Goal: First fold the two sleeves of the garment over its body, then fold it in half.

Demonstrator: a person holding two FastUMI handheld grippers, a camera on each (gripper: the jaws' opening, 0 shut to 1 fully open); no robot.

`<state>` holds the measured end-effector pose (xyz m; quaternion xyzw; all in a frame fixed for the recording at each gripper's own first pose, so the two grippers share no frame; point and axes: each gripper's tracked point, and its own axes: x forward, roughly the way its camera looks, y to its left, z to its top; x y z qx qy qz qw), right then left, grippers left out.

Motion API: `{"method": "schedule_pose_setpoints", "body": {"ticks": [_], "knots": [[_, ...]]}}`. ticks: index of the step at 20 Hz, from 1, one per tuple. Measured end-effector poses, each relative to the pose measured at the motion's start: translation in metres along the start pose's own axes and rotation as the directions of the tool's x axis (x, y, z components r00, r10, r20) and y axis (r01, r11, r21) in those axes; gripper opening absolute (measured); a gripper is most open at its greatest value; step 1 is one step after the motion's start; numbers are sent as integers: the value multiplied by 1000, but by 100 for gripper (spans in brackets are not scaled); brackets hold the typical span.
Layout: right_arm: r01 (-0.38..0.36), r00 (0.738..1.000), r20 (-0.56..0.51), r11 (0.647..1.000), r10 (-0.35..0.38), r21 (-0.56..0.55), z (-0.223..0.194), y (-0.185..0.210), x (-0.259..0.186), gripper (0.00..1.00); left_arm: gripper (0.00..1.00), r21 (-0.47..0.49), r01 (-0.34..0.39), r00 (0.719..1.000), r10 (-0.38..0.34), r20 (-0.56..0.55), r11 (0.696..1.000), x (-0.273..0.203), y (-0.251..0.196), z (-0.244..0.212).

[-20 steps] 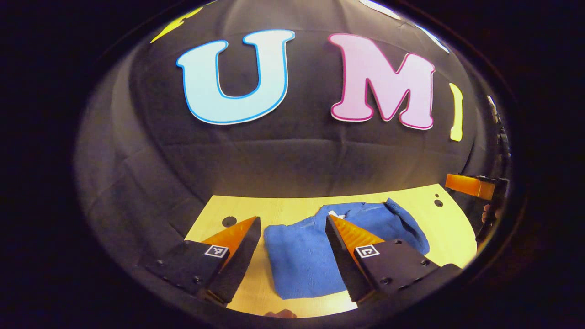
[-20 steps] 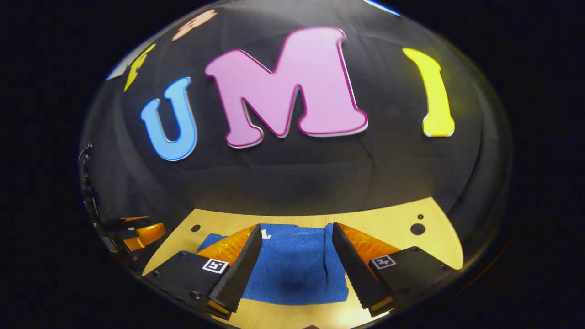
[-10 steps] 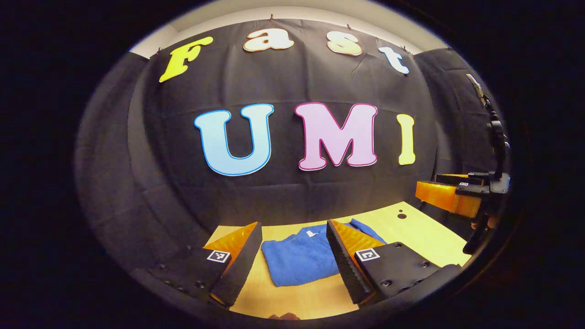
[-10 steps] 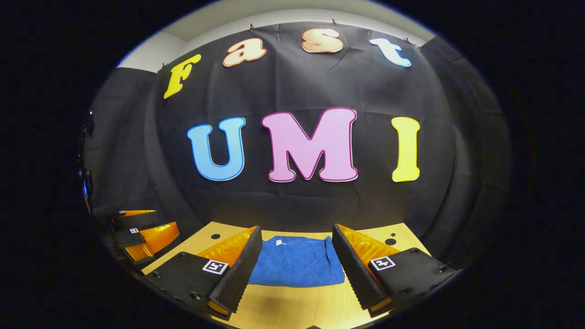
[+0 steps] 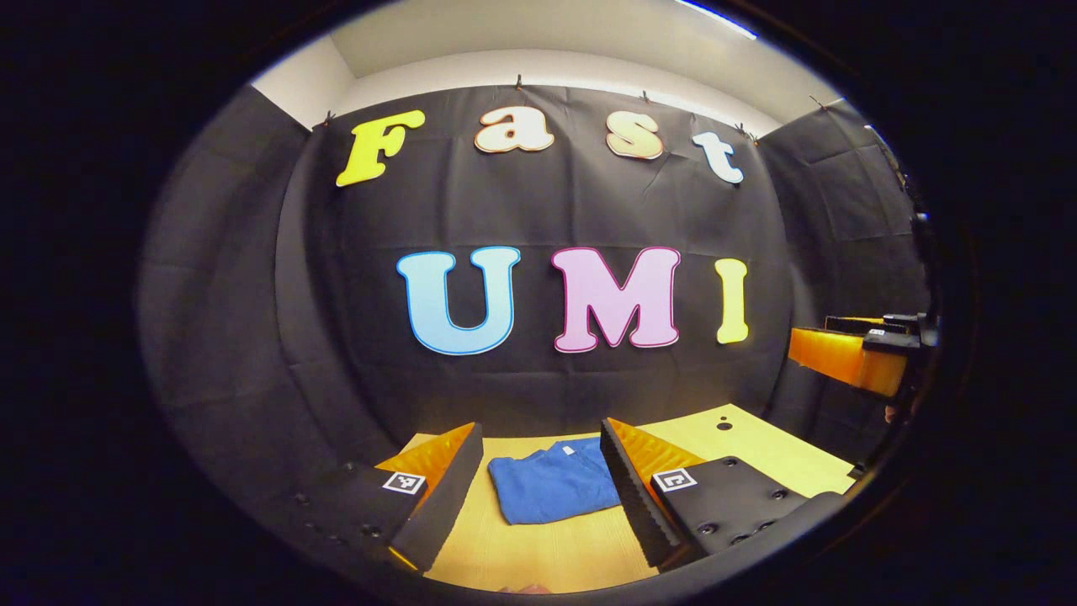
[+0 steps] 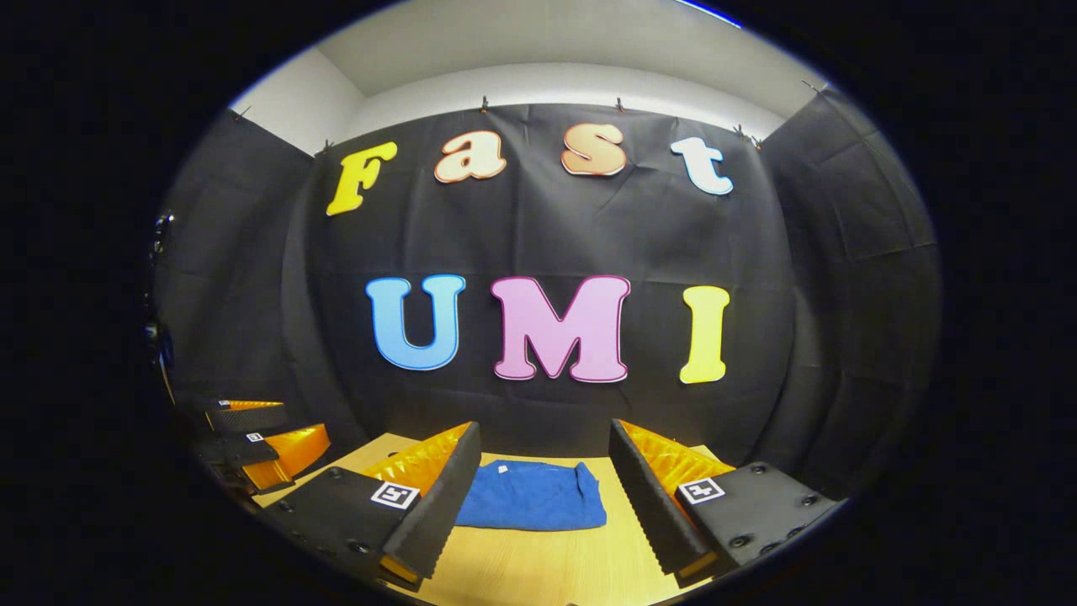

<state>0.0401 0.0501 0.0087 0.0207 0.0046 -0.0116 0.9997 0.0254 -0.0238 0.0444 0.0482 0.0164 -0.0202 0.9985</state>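
Blue garment (image 5: 554, 486) looks folded on the wooden surface (image 5: 757, 450) — your left claw (image 5: 538, 492) and right claw (image 6: 538, 497) gape empty; nothing left but parking them.

Soft, nubby blue cloth garment (image 5: 551, 488) (image 6: 530, 497), matt, folded flat on pale wood-grain tabletop (image 5: 547, 551) (image 6: 538, 564), smooth with faint sheen. Ribbed, rough-textured faces on tool fingers (image 6: 433, 497) beside garment.

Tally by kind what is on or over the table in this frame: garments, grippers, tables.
Garments: 1, the folded blue garment.
Grippers: 2, the left gripper and the right gripper, both open and empty.
Tables: 1, the wooden table.
Total: 4.
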Motion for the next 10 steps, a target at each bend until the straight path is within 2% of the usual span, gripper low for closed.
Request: {"method": "schedule_pose_setpoints", "body": {"ticks": [2, 4, 6, 7, 8, 9, 10], "knots": [[-11, 1000, 22, 1000, 11, -7, 4, 5, -9, 100, 80, -17, -2, 1000, 2, 19, 1000, -10, -5, 11], [-22, 1000, 8, 999, 23, -24, 1, 7, -13, 96, 80, -30, -18, 1000, 19, 24, 999, -18, -6, 17], [-22, 999, 29, 999, 23, -36, 10, 4, -16, 96, 80, -61, 7, 998, -3, 69, 998, -25, -18, 30], [-12, 1000, 25, 999, 13, -38, 8, 0, -18, 89, 80, -63, 12, 997, -7, 81, 998, -26, -20, 31], [-12, 1000, 19, 999, 13, -33, 7, -2, -22, 89, 80, -60, -3, 996, 8, 86, 998, -29, -17, 33], [-15, 1000, 25, 1000, 16, -27, 10, -3, -24, 90, 81, -57, -9, 995, 14, 95, 998, -29, -17, 35], [-13, 999, 32, 1000, 14, -27, 13, -6, -24, 100, 80, -61, 0, 995, 6, 104, 998, -31, -21, 40]]}}
